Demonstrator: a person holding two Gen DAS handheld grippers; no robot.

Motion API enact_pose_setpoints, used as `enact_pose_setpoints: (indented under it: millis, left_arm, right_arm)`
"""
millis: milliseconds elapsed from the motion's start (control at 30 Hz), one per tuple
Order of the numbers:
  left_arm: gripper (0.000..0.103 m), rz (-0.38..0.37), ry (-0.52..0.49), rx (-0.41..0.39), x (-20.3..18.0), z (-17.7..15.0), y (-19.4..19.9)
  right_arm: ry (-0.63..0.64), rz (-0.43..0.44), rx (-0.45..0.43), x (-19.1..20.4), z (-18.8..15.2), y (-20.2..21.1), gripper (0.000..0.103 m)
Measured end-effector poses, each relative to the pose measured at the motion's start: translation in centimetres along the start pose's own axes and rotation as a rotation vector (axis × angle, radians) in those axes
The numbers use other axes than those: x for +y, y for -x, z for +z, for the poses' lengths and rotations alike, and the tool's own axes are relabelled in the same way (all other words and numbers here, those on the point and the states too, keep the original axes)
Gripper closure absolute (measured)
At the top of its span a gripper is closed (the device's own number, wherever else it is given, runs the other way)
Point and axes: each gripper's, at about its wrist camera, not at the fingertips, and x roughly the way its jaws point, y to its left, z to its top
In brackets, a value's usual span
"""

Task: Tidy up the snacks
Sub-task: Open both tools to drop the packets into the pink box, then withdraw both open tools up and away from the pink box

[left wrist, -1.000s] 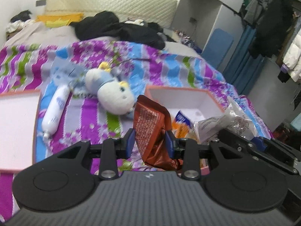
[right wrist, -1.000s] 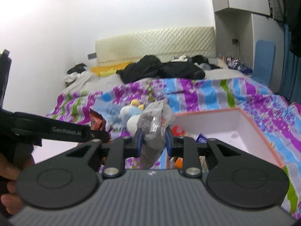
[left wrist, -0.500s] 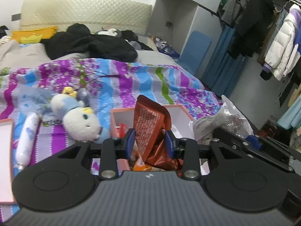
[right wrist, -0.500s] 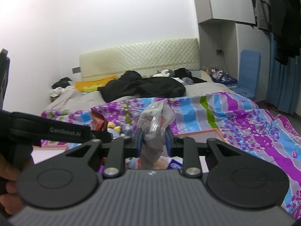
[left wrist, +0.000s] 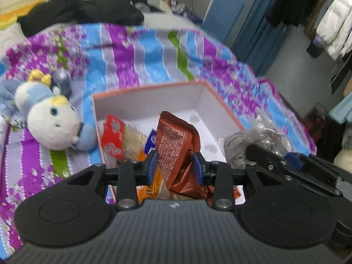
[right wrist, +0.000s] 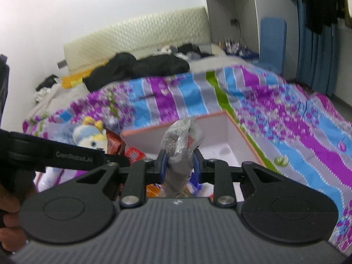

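Note:
My left gripper [left wrist: 175, 165] is shut on a brown snack packet [left wrist: 176, 140] and holds it over the near part of an open white box with a pink rim [left wrist: 220, 103]. Several snack packs lie inside, among them a red and white one [left wrist: 114, 138]. My right gripper [right wrist: 177, 164] is shut on a clear bag of dark bits [right wrist: 180, 138], above the same box [right wrist: 248, 138]. That bag also shows at the right of the left wrist view [left wrist: 257, 140].
The box sits on a bed with a striped purple and blue quilt [left wrist: 140, 52]. A white and blue plush toy [left wrist: 48, 121] lies just left of the box. Black clothes [left wrist: 83, 13] are heaped at the bed's head. Coats [left wrist: 330, 17] hang at the right.
Both grippers have moved right and forward over the open box and now tilt down toward it. Each still holds its packet.

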Motion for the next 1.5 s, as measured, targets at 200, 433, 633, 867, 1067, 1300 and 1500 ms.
enact_pose_setpoints:
  millis: [200, 433, 633, 867, 1067, 1300, 1500]
  left_arm:
    - [0.063, 0.022, -0.001, 0.099, 1.1, -0.6, -5.2]
    - [0.063, 0.031, 0.007, 0.165, 2.2, -1.3, -8.5]
    - [0.056, 0.03, -0.001, 0.164, 2.1, -1.3, -8.2]
    - [0.039, 0.046, -0.019, 0.091, 1.6, -0.9, -4.0]
    - [0.039, 0.043, -0.033, -0.003, 0.9, -0.5, 2.1]
    - [0.039, 0.03, -0.055, -0.127, -0.3, -0.6, 9.9]
    - [0.039, 0.009, -0.08, -0.217, -1.3, -1.8, 16.1]
  right_arm:
    - [-0.014, -0.002, 0.128, -1.2, -2.3, -4.2, 0.075]
    - [-0.047, 0.013, 0.238, -2.1, -4.1, -7.6, 0.075]
    - [-0.046, 0.013, 0.253, -1.7, -4.2, -7.8, 0.074]
    - [-0.055, 0.008, 0.199, -1.0, -3.0, -5.4, 0.054]
    - [-0.061, 0.008, 0.11, -0.1, -0.9, -1.4, 0.054]
    - [-0.028, 0.017, -0.003, 1.8, 1.3, 4.2, 0.054]
    - [-0.024, 0.018, -0.094, 3.2, 2.2, 8.9, 0.054]
